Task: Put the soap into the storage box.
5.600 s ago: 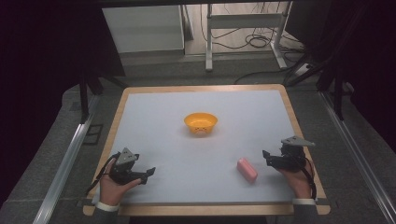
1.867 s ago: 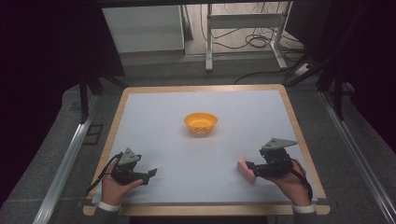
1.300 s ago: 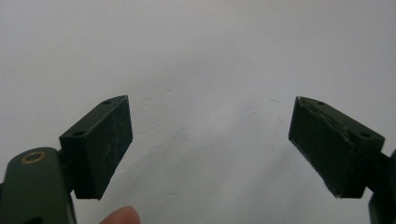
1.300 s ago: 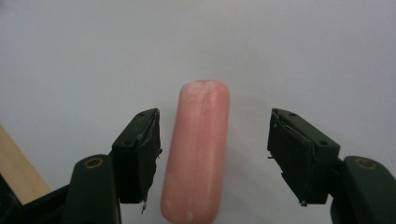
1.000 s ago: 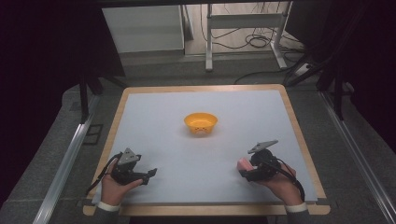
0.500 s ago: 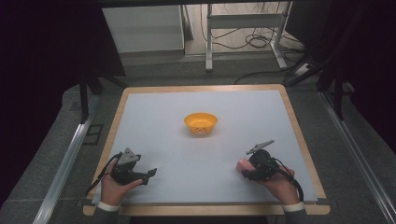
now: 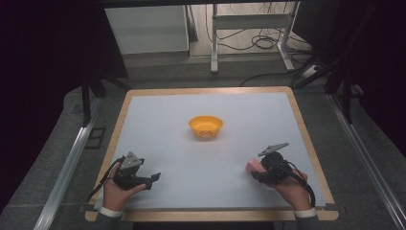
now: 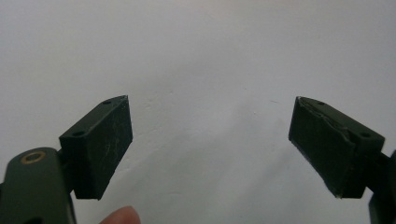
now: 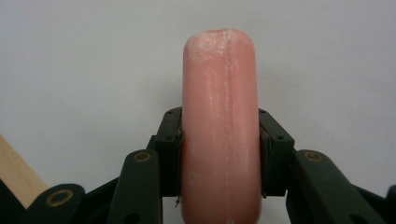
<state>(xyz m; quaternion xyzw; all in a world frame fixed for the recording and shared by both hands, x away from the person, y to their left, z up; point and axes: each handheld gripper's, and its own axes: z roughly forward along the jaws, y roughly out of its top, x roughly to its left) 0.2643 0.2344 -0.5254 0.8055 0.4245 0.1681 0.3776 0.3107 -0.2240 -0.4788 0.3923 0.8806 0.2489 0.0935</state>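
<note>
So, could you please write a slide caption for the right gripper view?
Right gripper shut on a pink sausage-shaped piece, jaws pressing both its sides above the white table.

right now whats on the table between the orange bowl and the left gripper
Nothing: the high view shows bare white table between the orange bowl and the left gripper.

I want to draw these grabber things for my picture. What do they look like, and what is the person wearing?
Each gripper is black. The left gripper and the right gripper each carry a grey three-cornered plate on top and trail a black cable. Up close, the jaws are flat, blocky black pads on arms with small brass-coloured rivets. The person wears grey sleeves with white cuffs.
</note>
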